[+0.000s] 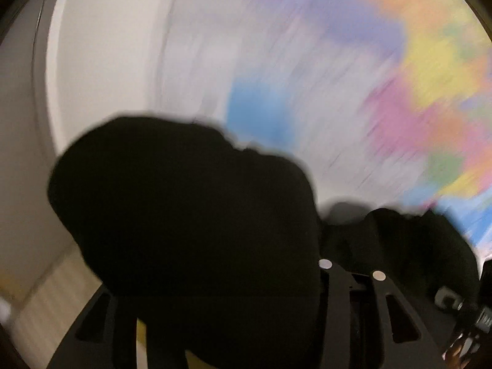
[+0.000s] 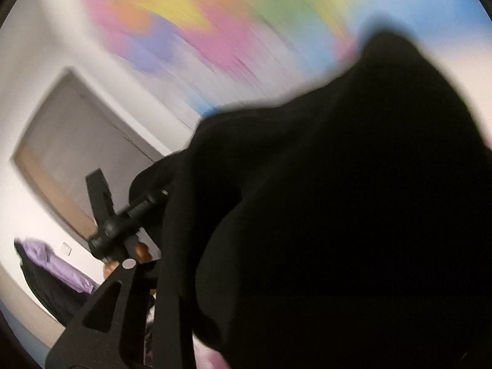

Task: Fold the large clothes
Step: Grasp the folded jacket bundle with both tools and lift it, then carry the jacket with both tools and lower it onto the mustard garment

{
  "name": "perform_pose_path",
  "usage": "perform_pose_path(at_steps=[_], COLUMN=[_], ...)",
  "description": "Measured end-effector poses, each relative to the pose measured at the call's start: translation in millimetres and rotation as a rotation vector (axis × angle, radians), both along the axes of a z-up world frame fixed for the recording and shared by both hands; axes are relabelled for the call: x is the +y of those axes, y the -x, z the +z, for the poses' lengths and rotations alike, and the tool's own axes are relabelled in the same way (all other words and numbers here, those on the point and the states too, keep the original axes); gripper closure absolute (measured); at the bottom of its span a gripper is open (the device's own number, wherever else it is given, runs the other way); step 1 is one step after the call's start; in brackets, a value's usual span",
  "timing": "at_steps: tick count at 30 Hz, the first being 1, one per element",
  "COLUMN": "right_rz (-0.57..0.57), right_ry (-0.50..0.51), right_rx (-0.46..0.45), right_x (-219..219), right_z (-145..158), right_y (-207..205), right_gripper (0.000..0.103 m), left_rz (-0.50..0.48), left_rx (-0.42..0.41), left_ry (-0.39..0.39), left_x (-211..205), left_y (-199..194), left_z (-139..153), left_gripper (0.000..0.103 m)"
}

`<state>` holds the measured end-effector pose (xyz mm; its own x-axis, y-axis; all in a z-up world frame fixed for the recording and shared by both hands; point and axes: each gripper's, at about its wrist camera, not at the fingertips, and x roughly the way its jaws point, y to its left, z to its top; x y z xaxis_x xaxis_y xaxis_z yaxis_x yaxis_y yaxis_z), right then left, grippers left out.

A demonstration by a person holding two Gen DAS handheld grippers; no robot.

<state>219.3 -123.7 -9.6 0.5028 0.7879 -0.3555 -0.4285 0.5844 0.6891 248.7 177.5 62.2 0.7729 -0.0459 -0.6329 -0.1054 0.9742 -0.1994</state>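
Black garment (image 1: 184,215) drapes over our left gripper (image 1: 350,258) and right gripper (image 2: 160,246) — jaws hidden, grip indeterminable.

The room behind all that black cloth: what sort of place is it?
Probably a home room, maybe a child's or play room: a white wall painted with blurred pastel colour patches, a grey framed panel, and a heap of lilac and black clothes.
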Motion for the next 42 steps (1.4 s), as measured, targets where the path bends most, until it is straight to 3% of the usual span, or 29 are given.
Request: perform_pose_path(at_steps=[2,4,6,12,14,16,17,21,25,27,30,31,33,34,39,42], right_rz=[0.013,0.01,0.013,-0.063,-0.1,-0.15,-0.173,-0.158,-0.052,-0.056,-0.022,-0.006,-0.001,-0.018,-0.097,-0.162], right_ry=[-0.071,-0.059,-0.033,0.166,0.208,0.277,0.297,0.364,0.457,0.497,0.535,0.545,0.541,0.528,0.36,0.317], right_rx=[0.006,-0.02,-0.057,-0.15,-0.234,-0.317,-0.357,-0.355,-0.289,-0.287,-0.269,-0.273,-0.267,-0.271,-0.33,-0.37], right_x=[-15,-27,-37,-70,-79,-81,-80,-69,-47,-31,-15,-13,-15,-20,-49,-57], right_z=[-18,-13,0,33,51,63,75,83,63,54,44,42,44,48,90,110], right_y=[8,21,31,82,107,127,128,94,56,45,29,28,28,29,32,36], right_gripper=[0.06,0.048,0.047,0.048,0.048,0.048,0.048,0.042,0.037,0.036,0.052,0.064,0.078,0.093,0.1,0.101], left_rz=[-0.003,-0.024,-0.029,-0.022,-0.019,-0.025,-0.035,0.008,0.11,0.161,0.25,0.262,0.183,0.131,-0.083,-0.072], left_rx=[0.024,-0.006,-0.015,0.038,0.042,0.03,0.008,-0.035,-0.038,-0.049,-0.13,-0.167,-0.215,-0.214,-0.126,-0.073], left_ry=[0.084,0.112,0.119,0.098,0.102,0.043,-0.001,-0.056,-0.041,-0.018,-0.075,-0.084,-0.1,-0.107,-0.171,-0.238], left_x=[18,26,35,37,37,31,26,25,38,45,45,44,36,29,-13,-30], left_y=[5,13,21,14,13,22,29,55,74,81,98,103,109,108,73,46], left_z=[-30,-31,-27,-25,-24,-19,-15,-4,1,5,20,26,37,40,30,17], left_gripper=[0.057,0.055,0.051,0.047,0.047,0.047,0.046,0.04,0.034,0.034,0.034,0.033,0.026,0.026,0.025,0.025])
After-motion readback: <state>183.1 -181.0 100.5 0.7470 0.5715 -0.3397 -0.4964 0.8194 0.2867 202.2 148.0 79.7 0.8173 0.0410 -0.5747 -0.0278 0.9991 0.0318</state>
